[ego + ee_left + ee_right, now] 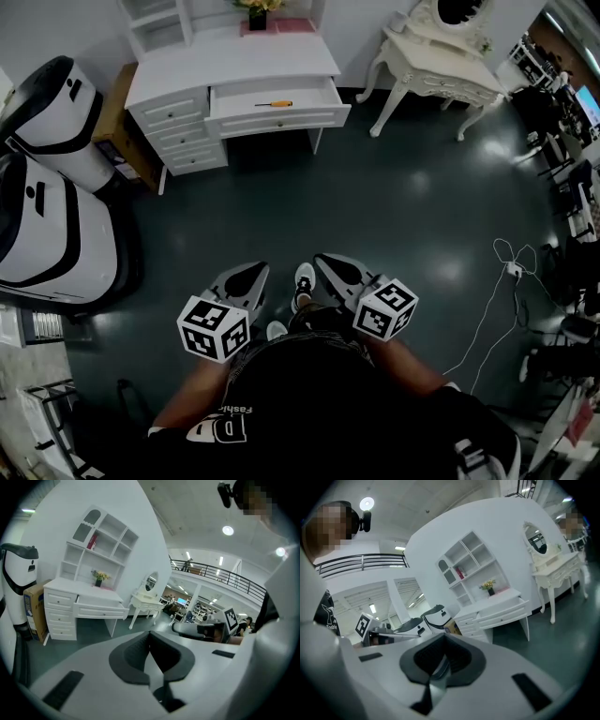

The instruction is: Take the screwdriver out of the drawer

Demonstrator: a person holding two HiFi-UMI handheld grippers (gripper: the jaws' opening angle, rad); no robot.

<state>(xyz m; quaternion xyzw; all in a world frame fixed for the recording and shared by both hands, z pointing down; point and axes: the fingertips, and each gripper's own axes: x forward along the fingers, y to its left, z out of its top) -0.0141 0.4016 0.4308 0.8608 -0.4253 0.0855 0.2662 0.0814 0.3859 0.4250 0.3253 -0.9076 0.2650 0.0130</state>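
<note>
Screwdriver [274, 103] with the orange handle lies flat inside the open drawer [279, 120] of the white desk [234, 64], handle toward the desk's stack of small drawers and shaft toward its open leg side. Since the drawer is already pulled out, the tool can be reached from above. We stand well apart from the desk, across bare dark floor, so nothing is within reach yet. We hold the left gripper [249, 277] and the right gripper [330, 270] low in front of us, side by side and aimed toward the desk. Each has its jaws pressed together with nothing between them, which we judge a carrying posture for the walk over. Both gripper views show the desk far beyond the closed pads, so the approach seems not yet made.
</note>
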